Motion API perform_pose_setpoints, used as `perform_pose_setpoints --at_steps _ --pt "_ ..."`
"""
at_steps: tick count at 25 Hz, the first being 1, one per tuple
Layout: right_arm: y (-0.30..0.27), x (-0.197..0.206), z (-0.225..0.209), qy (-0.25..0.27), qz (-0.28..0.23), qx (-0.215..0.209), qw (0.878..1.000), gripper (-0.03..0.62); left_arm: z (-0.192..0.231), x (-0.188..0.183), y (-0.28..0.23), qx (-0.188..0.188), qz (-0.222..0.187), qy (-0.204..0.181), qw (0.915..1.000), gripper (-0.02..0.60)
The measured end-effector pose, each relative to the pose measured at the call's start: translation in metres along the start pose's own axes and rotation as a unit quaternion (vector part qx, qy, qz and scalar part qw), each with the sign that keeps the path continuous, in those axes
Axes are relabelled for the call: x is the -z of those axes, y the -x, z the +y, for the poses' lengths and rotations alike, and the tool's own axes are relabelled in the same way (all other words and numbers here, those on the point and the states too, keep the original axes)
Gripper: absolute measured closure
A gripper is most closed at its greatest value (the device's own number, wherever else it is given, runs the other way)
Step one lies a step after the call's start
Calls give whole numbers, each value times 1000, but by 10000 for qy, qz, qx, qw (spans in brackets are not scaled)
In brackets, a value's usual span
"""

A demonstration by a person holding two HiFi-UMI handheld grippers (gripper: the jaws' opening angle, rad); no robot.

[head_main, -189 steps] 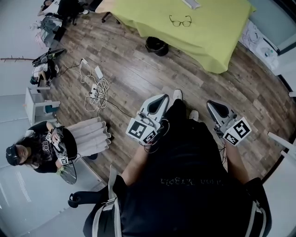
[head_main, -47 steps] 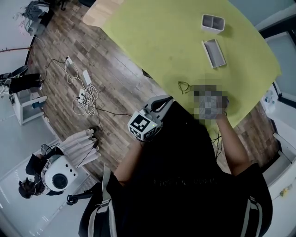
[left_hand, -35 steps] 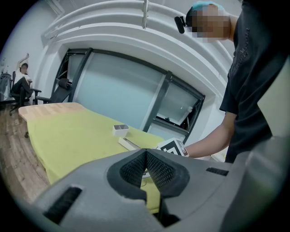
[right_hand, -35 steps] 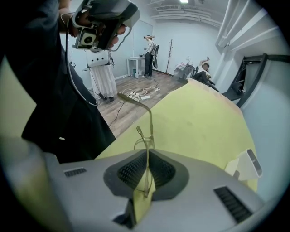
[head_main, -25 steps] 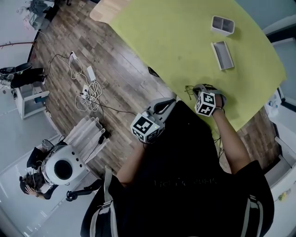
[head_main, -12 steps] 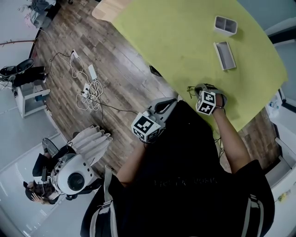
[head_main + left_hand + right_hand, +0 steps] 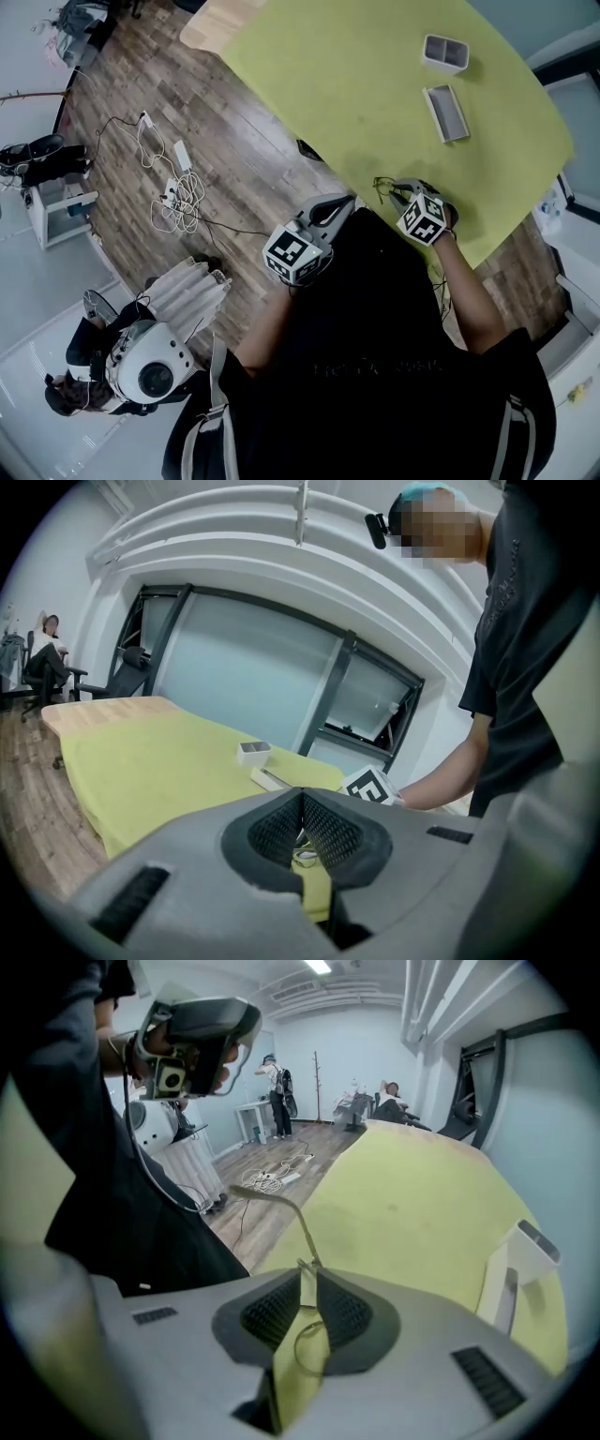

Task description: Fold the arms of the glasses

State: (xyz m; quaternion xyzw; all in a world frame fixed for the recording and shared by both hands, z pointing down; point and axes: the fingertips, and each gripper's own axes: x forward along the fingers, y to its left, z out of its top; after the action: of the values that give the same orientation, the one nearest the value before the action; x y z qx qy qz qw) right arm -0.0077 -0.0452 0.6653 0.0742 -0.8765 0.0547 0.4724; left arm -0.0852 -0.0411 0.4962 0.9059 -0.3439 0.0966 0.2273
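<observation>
Glasses [image 7: 382, 187] pinched by the right gripper [image 7: 401, 190] at the counter's near edge.

The right gripper's fingers [image 7: 272, 1312] are closed down to a thin slit on the wire frame, seemingly close to a hinge. One arm rises out from between the tips and curves away to the left, and a lens ring shows in the slit below. The glasses are over the yellow-covered counter [image 7: 347, 84], just inside its near edge, in front of the person's body. The left gripper [image 7: 339, 201] hangs off that edge above the wooden floor [image 7: 234, 141], near the glasses but apart from them. Its fingers meet at the tips with nothing between them. A white box [image 7: 444, 52] and a long tray [image 7: 446, 111] lie toward the counter's far right side, well apart from the glasses.
</observation>
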Motion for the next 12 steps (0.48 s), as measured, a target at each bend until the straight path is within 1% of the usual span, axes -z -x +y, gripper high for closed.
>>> perform_pose_setpoints --at_steps 5,9,12 --pt "22 -9 15 -23 -150 2 9999 557 -1 3 -4 61 10 2 10000 564" --pt "31 -17 23 -47 -215 -8 9998 557 1 -3 -4 46 -84 182 9998 563" --pt "35 -25 27 -19 -264 30 9996 557 2 -6 -4 57 -126 133 9998 563"
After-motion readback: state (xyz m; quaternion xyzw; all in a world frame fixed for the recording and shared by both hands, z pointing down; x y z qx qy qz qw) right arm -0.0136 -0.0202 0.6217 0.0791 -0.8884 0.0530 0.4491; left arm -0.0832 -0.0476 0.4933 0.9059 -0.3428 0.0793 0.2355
